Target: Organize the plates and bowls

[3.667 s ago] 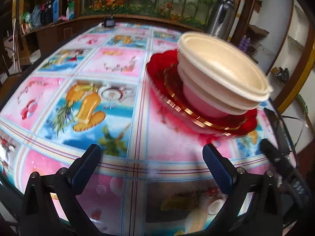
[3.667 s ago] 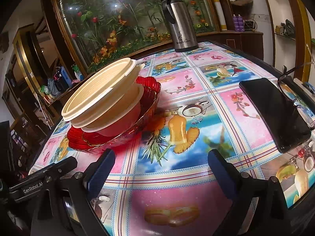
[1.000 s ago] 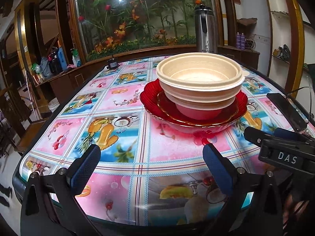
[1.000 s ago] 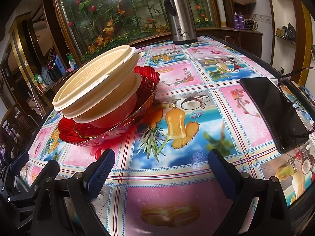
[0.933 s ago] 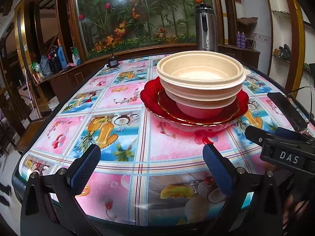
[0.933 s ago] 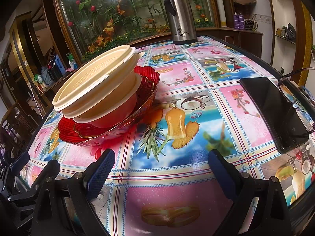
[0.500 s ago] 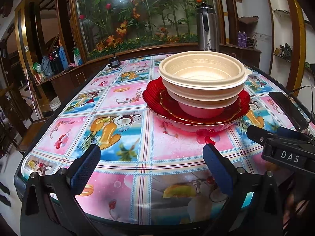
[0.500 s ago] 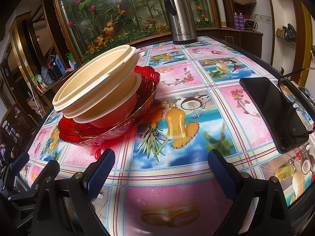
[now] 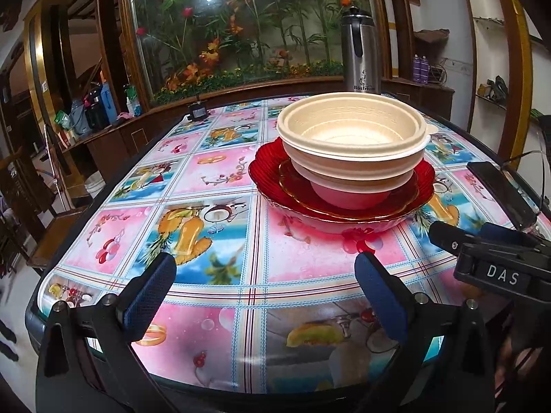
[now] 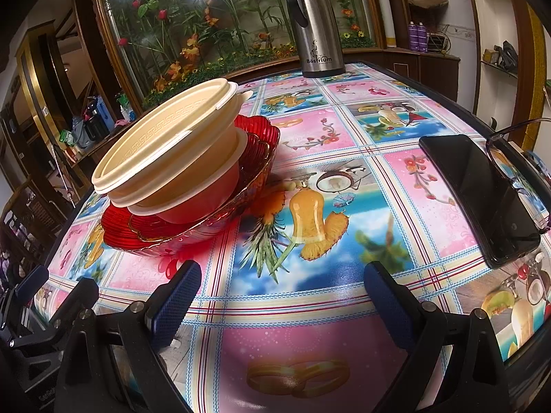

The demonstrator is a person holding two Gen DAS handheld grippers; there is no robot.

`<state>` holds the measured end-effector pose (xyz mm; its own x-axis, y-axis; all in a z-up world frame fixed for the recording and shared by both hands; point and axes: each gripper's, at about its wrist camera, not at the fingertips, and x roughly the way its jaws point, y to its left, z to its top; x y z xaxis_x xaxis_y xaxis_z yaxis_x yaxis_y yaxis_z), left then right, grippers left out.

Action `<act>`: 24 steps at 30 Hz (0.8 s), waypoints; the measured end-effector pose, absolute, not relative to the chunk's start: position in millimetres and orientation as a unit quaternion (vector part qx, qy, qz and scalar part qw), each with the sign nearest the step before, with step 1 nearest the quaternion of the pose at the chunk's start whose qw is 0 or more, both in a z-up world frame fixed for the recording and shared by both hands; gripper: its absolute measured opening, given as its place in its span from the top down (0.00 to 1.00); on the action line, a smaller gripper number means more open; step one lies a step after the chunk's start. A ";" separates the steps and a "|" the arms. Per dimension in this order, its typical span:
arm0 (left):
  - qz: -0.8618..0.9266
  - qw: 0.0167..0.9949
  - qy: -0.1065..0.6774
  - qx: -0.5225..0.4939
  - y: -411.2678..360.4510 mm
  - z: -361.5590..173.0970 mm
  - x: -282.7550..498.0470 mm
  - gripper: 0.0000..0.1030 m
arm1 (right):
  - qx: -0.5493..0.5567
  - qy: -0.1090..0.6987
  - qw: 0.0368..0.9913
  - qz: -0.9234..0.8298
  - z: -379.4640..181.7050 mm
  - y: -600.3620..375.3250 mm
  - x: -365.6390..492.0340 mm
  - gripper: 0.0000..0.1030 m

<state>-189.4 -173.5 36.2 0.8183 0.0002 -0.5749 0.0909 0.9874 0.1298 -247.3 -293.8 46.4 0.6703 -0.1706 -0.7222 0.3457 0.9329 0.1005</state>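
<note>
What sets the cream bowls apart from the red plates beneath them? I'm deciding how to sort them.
The cream bowls are opaque, deep and steep-walled; the red plates are translucent, shallow and wide. The bowls' rims are plain, while the upper red plate has a gold edge and scalloped outline. The bowls sit on top; the plates rest on the table. Both are nested in one stack.

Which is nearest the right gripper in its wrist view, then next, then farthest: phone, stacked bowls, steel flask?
1. Phone, on the right, nearest the right gripper; the stack is not much farther.
2. Stacked bowls, on the left.
3. Steel flask, at the table's far edge.
</note>
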 end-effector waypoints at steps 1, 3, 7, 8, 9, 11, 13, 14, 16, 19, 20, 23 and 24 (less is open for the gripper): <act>-0.024 0.951 0.300 0.077 -174.0 36.2 -189.9 0.00 | 0.115 0.380 0.907 -0.142 46.3 -293.8 -247.2 0.06; -0.024 0.951 0.299 0.078 -174.4 36.2 -190.3 0.00 | 0.115 0.380 0.907 -0.142 46.3 -294.0 -247.3 0.06; -0.027 0.950 0.300 0.078 -174.8 36.1 -190.0 0.00 | 0.116 0.380 0.907 -0.142 46.4 -293.9 -247.4 0.06; -0.030 0.950 0.301 0.077 -175.0 35.8 -189.8 0.00 | 0.116 0.380 0.907 -0.142 46.4 -293.8 -247.4 0.06; -0.030 0.950 0.302 0.078 -175.4 35.6 -189.8 0.00 | 0.115 0.380 0.907 -0.142 46.3 -293.9 -247.2 0.06; -0.028 0.950 0.301 0.079 -176.2 35.4 -190.1 0.00 | 0.115 0.380 0.907 -0.142 46.3 -293.9 -247.3 0.06; -0.030 0.950 0.302 0.077 -176.3 35.4 -190.1 0.00 | 0.115 0.380 0.907 -0.142 46.4 -293.9 -247.4 0.06; -0.030 0.950 0.302 0.078 -176.5 35.3 -190.0 0.00 | 0.115 0.380 0.907 -0.142 46.4 -293.9 -247.4 0.06; -0.030 0.949 0.303 0.079 -176.4 35.1 -190.0 0.00 | 0.115 0.380 0.907 -0.142 46.4 -293.9 -247.3 0.06; -0.029 0.949 0.303 0.079 -176.6 35.1 -190.0 0.00 | 0.115 0.380 0.907 -0.142 46.4 -294.0 -247.3 0.06; -0.028 0.949 0.303 0.079 -176.8 35.0 -190.1 0.00 | 0.115 0.381 0.907 -0.142 46.4 -294.0 -247.3 0.06; -0.029 0.949 0.304 0.078 -176.6 34.9 -189.9 0.00 | 0.116 0.380 0.907 -0.142 46.4 -294.0 -247.3 0.06; -0.030 0.949 0.305 0.077 -176.3 34.6 -189.7 0.00 | 0.116 0.380 0.907 -0.142 46.4 -293.9 -247.4 0.06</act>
